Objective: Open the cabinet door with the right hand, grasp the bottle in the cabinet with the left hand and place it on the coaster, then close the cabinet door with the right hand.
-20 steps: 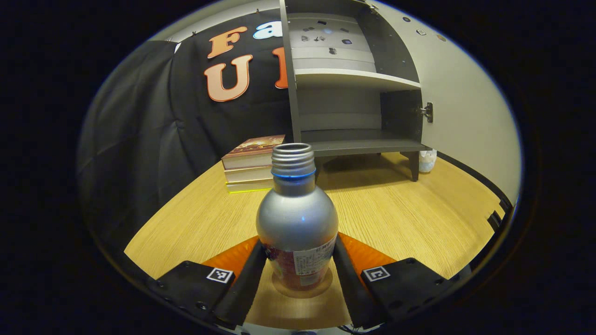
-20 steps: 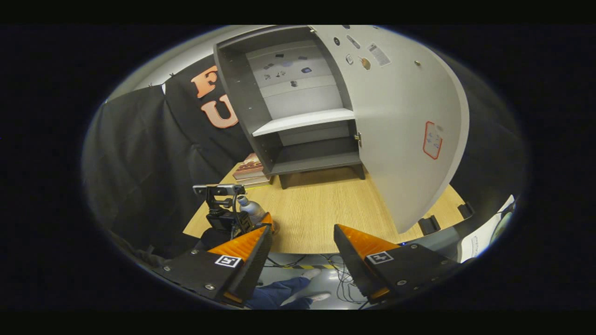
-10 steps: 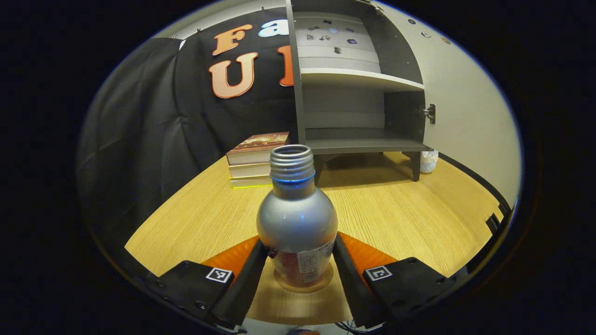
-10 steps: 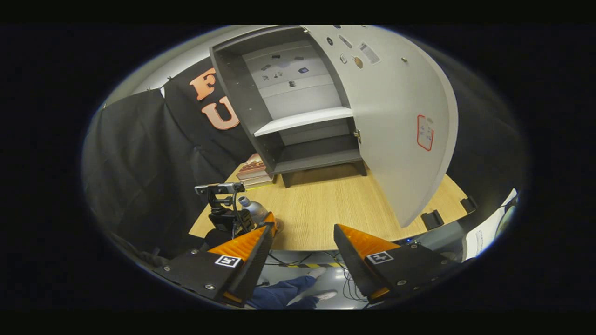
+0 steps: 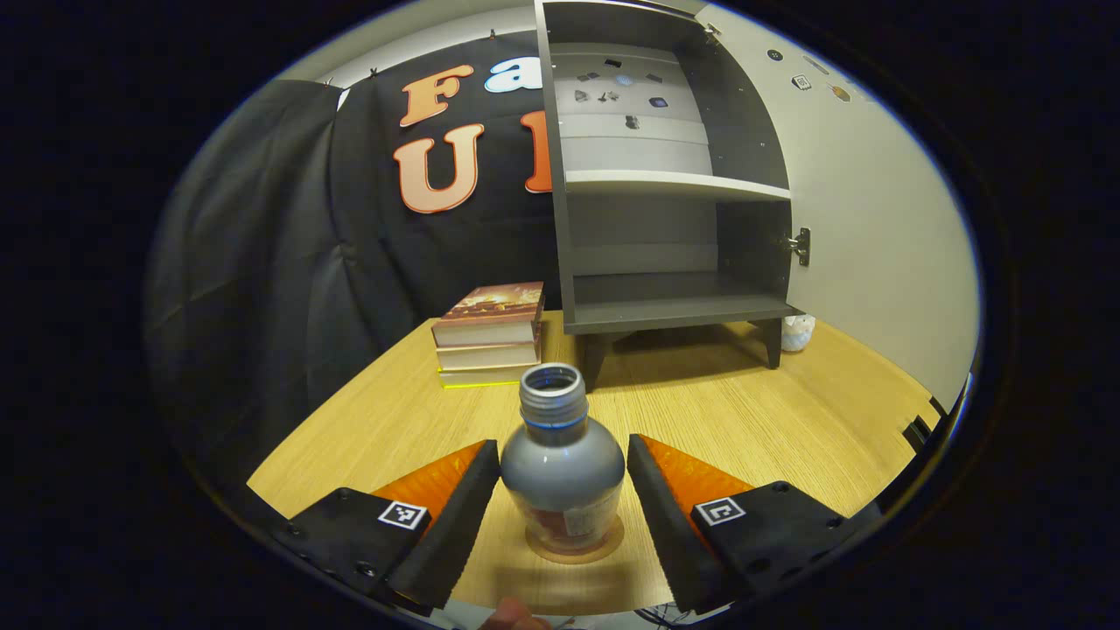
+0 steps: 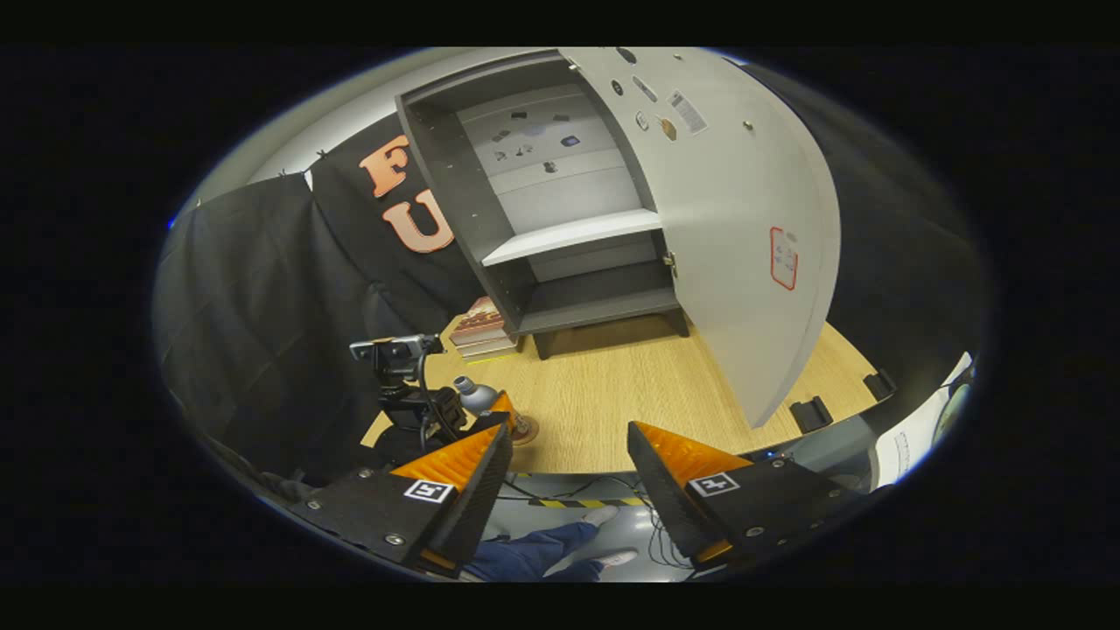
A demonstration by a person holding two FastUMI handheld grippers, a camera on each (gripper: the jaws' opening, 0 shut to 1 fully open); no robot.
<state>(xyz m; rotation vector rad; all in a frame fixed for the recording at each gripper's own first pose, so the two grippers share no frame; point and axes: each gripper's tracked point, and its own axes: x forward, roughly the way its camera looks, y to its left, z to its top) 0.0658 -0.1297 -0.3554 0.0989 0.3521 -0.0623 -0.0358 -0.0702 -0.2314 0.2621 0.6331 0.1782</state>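
Note:
A silver bottle (image 5: 563, 464) with no cap stands upright on a round brown coaster (image 5: 573, 551) near the table's front edge. My left gripper (image 5: 563, 444) is open, one finger on each side of the bottle with a small gap to it. The right gripper view shows the bottle (image 6: 475, 395), the coaster (image 6: 525, 429) and the left gripper (image 6: 490, 411) at lower left. My right gripper (image 6: 569, 429) is open and holds nothing, hovering off the table's front edge. The grey cabinet (image 5: 665, 219) stands at the back with bare shelves, its white door (image 6: 735, 245) swung wide open.
A stack of books (image 5: 488, 337) lies left of the cabinet. A small white object (image 5: 798, 332) sits by the cabinet's right leg. The wooden table (image 5: 744, 411) spreads between bottle and cabinet. A person's leg (image 6: 534, 551) and cables show on the floor below.
My left gripper has let go of the bottle and drawn back and up; the bottle stays on the coaster. The right gripper has shifted only slightly, still open.

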